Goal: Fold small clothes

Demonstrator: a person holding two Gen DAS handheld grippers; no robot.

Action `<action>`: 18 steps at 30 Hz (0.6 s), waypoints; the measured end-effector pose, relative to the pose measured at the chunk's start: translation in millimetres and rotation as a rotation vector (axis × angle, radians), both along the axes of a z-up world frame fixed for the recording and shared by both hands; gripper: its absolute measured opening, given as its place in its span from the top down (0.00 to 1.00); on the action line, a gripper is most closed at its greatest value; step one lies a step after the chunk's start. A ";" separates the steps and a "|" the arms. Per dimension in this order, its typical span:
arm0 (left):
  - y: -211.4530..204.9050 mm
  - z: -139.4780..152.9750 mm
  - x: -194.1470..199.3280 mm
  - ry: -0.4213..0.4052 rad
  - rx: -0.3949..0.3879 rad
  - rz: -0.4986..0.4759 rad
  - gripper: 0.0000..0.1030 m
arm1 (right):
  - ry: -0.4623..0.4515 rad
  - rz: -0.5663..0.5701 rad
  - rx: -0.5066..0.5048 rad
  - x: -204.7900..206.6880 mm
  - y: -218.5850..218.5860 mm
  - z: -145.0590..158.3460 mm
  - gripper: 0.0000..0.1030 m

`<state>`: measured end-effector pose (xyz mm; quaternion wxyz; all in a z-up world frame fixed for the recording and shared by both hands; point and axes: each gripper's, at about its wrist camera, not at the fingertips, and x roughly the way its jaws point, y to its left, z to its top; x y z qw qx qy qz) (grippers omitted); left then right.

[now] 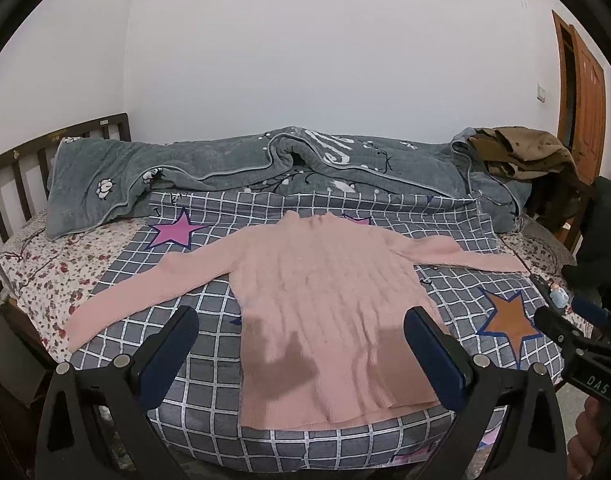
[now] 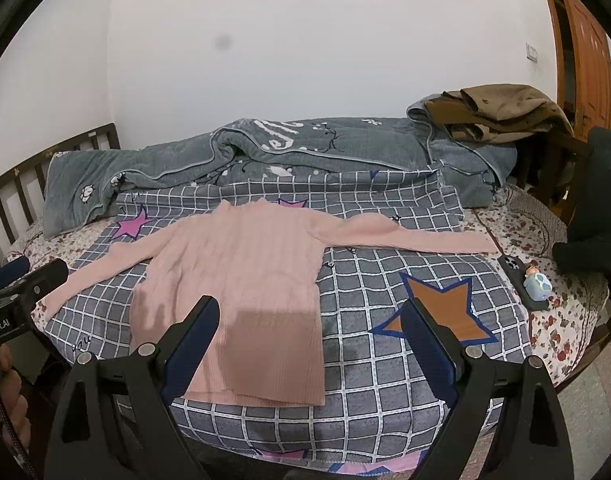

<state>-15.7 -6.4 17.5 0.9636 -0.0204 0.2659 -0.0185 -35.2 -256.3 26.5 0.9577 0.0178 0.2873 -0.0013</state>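
A small pink knit sweater (image 1: 325, 300) (image 2: 241, 280) lies flat on the grey checked cover (image 1: 209, 392) (image 2: 385, 360), front up, both sleeves spread out sideways, hem toward me. My left gripper (image 1: 301, 322) hovers open above the hem area, nothing between its fingers. My right gripper (image 2: 311, 314) is open too, held over the sweater's right lower edge and the cover, holding nothing. The right gripper's tip also shows at the right edge of the left wrist view, and the left gripper's tip at the left edge of the right wrist view.
A rumpled grey quilt (image 1: 265, 164) (image 2: 265, 148) runs along the back of the bed, with brown clothes (image 1: 521, 152) (image 2: 497, 112) piled at its right end. A phone and a small figurine (image 2: 535, 280) lie on the floral sheet at the right. Wooden headboard (image 1: 17, 172) at left, door (image 2: 581, 48) at right.
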 end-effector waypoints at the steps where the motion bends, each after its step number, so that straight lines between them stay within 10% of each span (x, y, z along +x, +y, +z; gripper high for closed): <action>1: 1.0 0.1 0.0 0.000 -0.002 -0.002 0.00 | 0.000 0.000 -0.001 0.0 -0.2 0.0 0.12; 18: 1.3 1.9 1.1 -0.005 -0.005 0.004 0.00 | -0.007 0.004 0.006 -1.5 -2.4 0.3 0.12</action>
